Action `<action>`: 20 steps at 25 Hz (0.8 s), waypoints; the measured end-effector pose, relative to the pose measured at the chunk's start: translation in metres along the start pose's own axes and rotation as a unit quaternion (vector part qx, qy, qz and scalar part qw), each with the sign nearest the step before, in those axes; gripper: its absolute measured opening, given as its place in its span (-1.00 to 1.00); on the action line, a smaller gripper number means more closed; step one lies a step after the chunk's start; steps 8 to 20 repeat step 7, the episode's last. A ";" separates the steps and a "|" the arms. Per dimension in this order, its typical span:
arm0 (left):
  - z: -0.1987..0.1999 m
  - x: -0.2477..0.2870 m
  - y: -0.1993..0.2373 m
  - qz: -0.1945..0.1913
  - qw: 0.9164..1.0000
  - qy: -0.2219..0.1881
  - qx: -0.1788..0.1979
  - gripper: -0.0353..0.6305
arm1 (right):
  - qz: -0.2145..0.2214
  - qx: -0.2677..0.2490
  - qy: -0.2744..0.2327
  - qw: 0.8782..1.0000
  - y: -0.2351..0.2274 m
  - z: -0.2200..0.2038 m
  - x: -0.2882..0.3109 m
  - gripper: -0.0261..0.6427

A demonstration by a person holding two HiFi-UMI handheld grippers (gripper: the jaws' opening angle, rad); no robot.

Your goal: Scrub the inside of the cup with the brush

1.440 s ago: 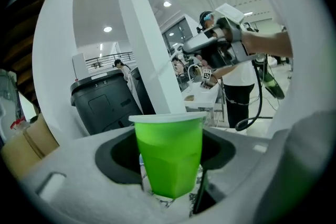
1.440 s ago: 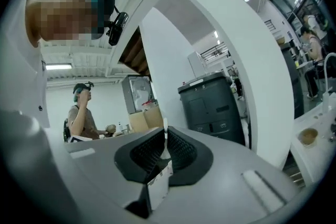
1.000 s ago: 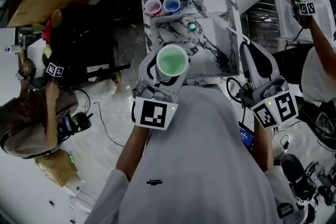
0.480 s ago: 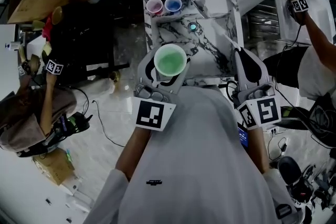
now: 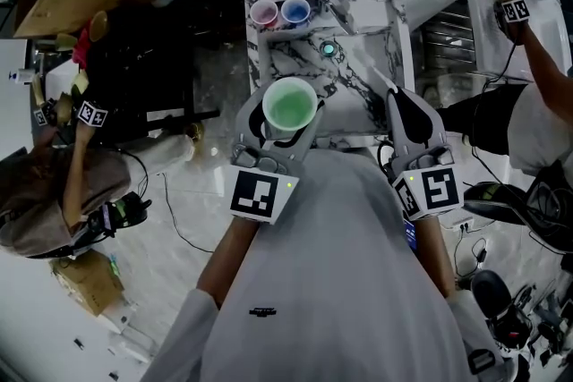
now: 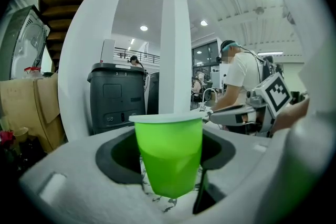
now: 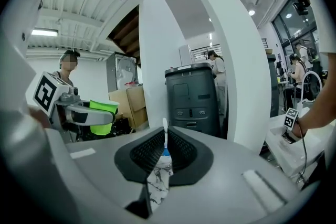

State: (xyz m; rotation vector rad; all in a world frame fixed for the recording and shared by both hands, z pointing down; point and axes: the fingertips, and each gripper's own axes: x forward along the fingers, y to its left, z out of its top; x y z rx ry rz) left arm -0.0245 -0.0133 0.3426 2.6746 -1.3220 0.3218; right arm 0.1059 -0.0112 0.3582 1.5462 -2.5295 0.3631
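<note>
A light green plastic cup [image 5: 289, 106] stands upright, mouth up, between the jaws of my left gripper [image 5: 286, 123], which is shut on it; the same cup [image 6: 168, 157] fills the middle of the left gripper view. My right gripper [image 5: 395, 96] is to the cup's right, its jaws closed on a thin white brush handle [image 7: 165, 135] with a blue part [image 7: 166, 152] low down. In the head view the handle shows only as a faint white line [image 5: 371, 76] running from the jaws over the marbled top. The bristle end cannot be made out.
Both grippers hang over the near edge of a marbled white tabletop [image 5: 376, 18]. A pink cup [image 5: 263, 12] and a blue cup [image 5: 294, 10] stand at its far left, a small teal round thing [image 5: 329, 49] in the middle. Other people stand left and right, and cables cross the floor.
My right gripper has moved left and forward, closer to the green cup and over the tabletop's edge. The left gripper and cup have hardly shifted.
</note>
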 end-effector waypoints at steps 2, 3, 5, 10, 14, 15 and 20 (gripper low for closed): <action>-0.002 0.001 -0.001 0.000 1.000 0.004 0.002 -0.03 | 0.003 -0.001 0.003 1.000 0.001 -0.002 0.000 -0.85; -0.004 0.001 -0.001 -0.001 1.000 0.008 0.003 -0.03 | 0.004 0.000 0.006 1.000 0.001 -0.004 0.000 -0.85; -0.008 0.002 -0.002 -0.004 1.000 0.016 0.007 -0.03 | 0.004 0.003 0.011 1.000 0.000 -0.006 0.000 -0.85; -0.012 0.003 -0.004 -0.006 1.000 0.022 0.009 -0.03 | 0.004 0.005 0.015 1.000 0.000 -0.008 -0.002 -0.85; -0.012 0.003 -0.004 -0.006 1.000 0.022 0.009 -0.03 | 0.004 0.005 0.015 1.000 0.000 -0.008 -0.002 -0.85; -0.012 0.003 -0.004 -0.006 1.000 0.022 0.009 -0.03 | 0.004 0.005 0.015 1.000 0.000 -0.008 -0.002 -0.85; -0.012 0.003 -0.004 -0.006 1.000 0.022 0.009 -0.03 | 0.004 0.005 0.015 1.000 0.000 -0.008 -0.002 -0.85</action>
